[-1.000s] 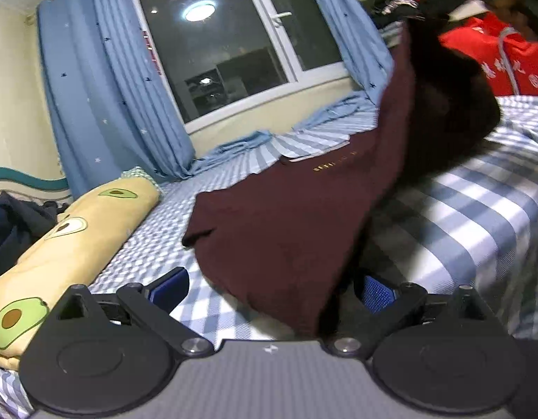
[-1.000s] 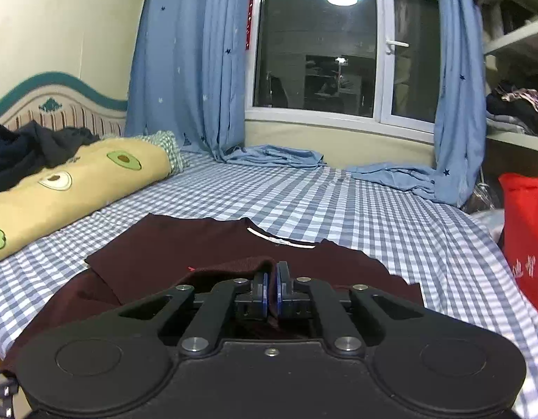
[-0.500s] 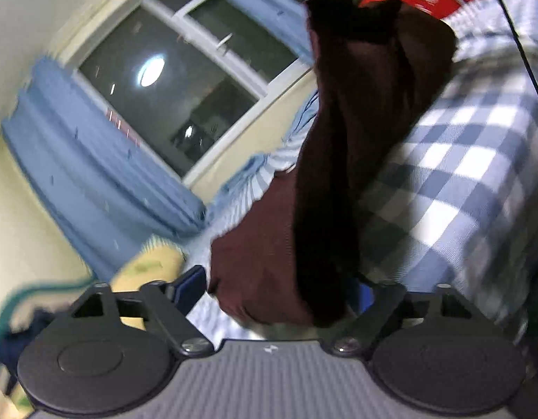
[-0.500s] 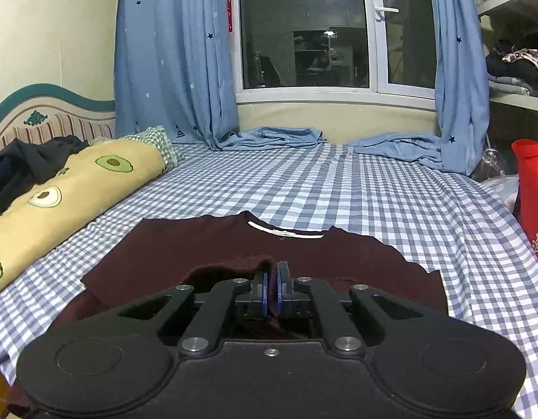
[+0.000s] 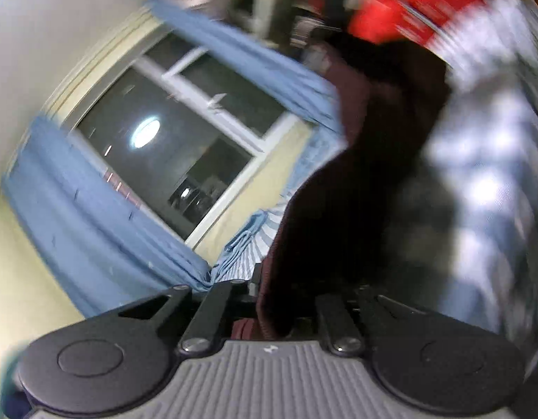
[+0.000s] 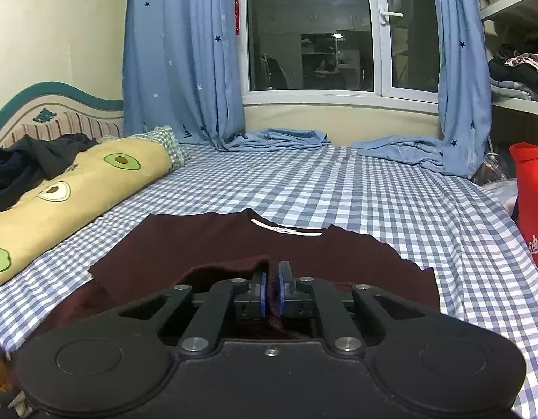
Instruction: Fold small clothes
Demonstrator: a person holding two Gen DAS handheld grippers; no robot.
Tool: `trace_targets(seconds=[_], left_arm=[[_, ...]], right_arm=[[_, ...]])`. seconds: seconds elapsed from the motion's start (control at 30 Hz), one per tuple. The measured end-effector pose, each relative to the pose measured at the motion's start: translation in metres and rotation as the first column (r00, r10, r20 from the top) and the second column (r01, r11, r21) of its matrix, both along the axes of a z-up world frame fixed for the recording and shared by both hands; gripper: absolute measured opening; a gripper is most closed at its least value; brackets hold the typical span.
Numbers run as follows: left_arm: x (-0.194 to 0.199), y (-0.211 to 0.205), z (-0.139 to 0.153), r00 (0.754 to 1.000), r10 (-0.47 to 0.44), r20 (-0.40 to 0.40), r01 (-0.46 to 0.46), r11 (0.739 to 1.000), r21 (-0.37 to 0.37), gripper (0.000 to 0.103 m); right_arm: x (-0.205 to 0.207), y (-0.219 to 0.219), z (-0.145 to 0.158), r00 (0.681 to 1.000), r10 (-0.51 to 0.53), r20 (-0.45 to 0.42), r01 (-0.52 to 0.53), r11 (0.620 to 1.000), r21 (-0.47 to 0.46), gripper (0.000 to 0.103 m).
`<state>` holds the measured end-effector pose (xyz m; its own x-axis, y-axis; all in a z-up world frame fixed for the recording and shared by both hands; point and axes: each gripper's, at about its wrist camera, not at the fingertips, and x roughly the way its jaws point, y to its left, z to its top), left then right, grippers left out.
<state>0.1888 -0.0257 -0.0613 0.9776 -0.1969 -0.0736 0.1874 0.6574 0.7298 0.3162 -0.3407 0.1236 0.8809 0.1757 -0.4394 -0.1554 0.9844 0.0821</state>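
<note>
A dark maroon shirt [image 6: 234, 244] lies spread on the blue checked bed sheet [image 6: 373, 192], with its white neck label toward the window. In the right wrist view my right gripper [image 6: 271, 289] pinches a raised fold of the shirt's near edge between its blue pads; its jaws are opening slightly, with the cloth still between them. The left wrist view is blurred and tilted. There the maroon shirt [image 5: 338, 209] hangs up from my left gripper [image 5: 269, 293], which is shut on its edge. The cloth hides the left fingertips.
A yellow avocado-print bolster [image 6: 77, 188] and a heap of dark clothes [image 6: 24, 164] lie along the left of the bed. A red bag [image 6: 530, 202] stands at the right edge. Blue curtains [image 6: 181, 52] pool on the sheet under the window. A shelf with clothes [image 6: 513, 66] is at the right.
My left gripper's jaws have shut on the shirt's edge and the hand has rolled, tilting and blurring its view. The right gripper still holds its fold, with its pads slightly further apart.
</note>
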Motion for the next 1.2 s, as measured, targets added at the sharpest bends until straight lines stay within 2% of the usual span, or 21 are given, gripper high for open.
trace_targets(seconds=[0.07, 0.1, 0.13, 0.2, 0.3, 0.4, 0.47, 0.5, 0.53, 0.57, 0.6, 0.67, 0.83, 0.87, 0.93, 1.07, 1.2], left_arm=[[0.008, 0.013, 0.025, 1.000, 0.002, -0.022, -0.005, 0.989, -0.146, 0.006], [0.014, 0.021, 0.038, 0.999, -0.004, -0.045, -0.006, 0.973, -0.229, 0.006], [0.022, 0.029, 0.052, 0.997, -0.011, -0.072, -0.013, 0.948, -0.319, 0.006], [0.036, 0.043, 0.075, 0.993, -0.022, -0.114, -0.032, 0.892, -0.450, 0.005], [0.058, 0.055, 0.103, 0.986, -0.054, -0.156, -0.045, 0.822, -0.568, 0.005], [0.084, 0.052, 0.123, 0.980, -0.074, -0.184, -0.057, 0.783, -0.619, 0.005], [0.097, 0.050, 0.130, 0.979, -0.071, -0.191, -0.065, 0.781, -0.622, 0.005], [0.104, 0.048, 0.133, 0.977, -0.069, -0.201, -0.074, 0.775, -0.628, 0.005], [0.107, 0.052, 0.136, 0.975, -0.069, -0.212, -0.085, 0.766, -0.638, 0.005], [0.111, 0.053, 0.139, 0.972, -0.069, -0.225, -0.096, 0.754, -0.650, 0.005], [0.114, 0.055, 0.141, 0.969, -0.069, -0.236, -0.108, 0.743, -0.661, 0.005], [0.122, 0.058, 0.145, 0.966, -0.063, -0.252, -0.128, 0.729, -0.673, 0.005], [0.132, 0.056, 0.152, 0.959, -0.056, -0.277, -0.150, 0.729, -0.668, 0.005], [0.133, 0.055, 0.153, 0.958, -0.054, -0.283, -0.155, 0.730, -0.665, 0.005], [0.136, 0.053, 0.155, 0.954, -0.049, -0.295, -0.166, 0.734, -0.659, 0.005], [0.142, 0.048, 0.160, 0.950, -0.043, -0.309, -0.179, 0.737, -0.651, 0.005], [0.143, 0.044, 0.159, 0.948, -0.033, -0.315, -0.188, 0.743, -0.642, 0.005]], right_arm=[[-0.014, -0.006, -0.001, 1.000, 0.000, 0.004, 0.000, 1.000, 0.008, 0.008], [-0.024, -0.010, -0.002, 1.000, -0.001, 0.004, 0.000, 1.000, 0.015, 0.008], [-0.031, -0.012, -0.002, 1.000, 0.002, 0.005, -0.002, 1.000, 0.020, 0.009], [-0.048, -0.018, -0.004, 1.000, 0.006, 0.011, -0.006, 1.000, 0.024, 0.012], [-0.069, -0.019, -0.010, 1.000, 0.008, 0.005, -0.008, 1.000, 0.006, 0.017], [-0.090, -0.014, -0.021, 1.000, 0.012, 0.000, -0.012, 1.000, -0.027, 0.033], [-0.106, -0.008, -0.032, 1.000, 0.024, 0.004, -0.023, 0.999, -0.047, 0.060], [-0.116, -0.005, -0.037, 1.000, 0.022, 0.009, -0.022, 0.998, -0.055, 0.067], [-0.126, -0.001, -0.044, 1.000, 0.027, 0.013, -0.026, 0.997, -0.066, 0.080], [-0.136, 0.003, -0.052, 0.999, 0.038, 0.019, -0.037, 0.996, -0.080, 0.085], [-0.146, 0.008, -0.059, 0.999, 0.049, 0.023, -0.047, 0.994, -0.097, 0.087], [-0.163, 0.019, -0.076, 0.998, 0.055, 0.024, -0.051, 0.990, -0.135, 0.097], [-0.194, 0.055, -0.121, 0.997, 0.056, 0.054, -0.038, 0.959, -0.279, 0.102], [-0.197, 0.062, -0.129, 0.997, 0.051, 0.059, -0.030, 0.948, -0.316, 0.102], [-0.200, 0.080, -0.150, 0.995, 0.051, 0.087, -0.007, 0.896, -0.444, 0.102], [-0.199, 0.105, -0.185, 0.984, 0.079, 0.161, 0.048, 0.748, -0.662, 0.102], [-0.203, 0.116, -0.212, 0.968, 0.176, 0.179, 0.033, 0.618, -0.785, 0.102]])
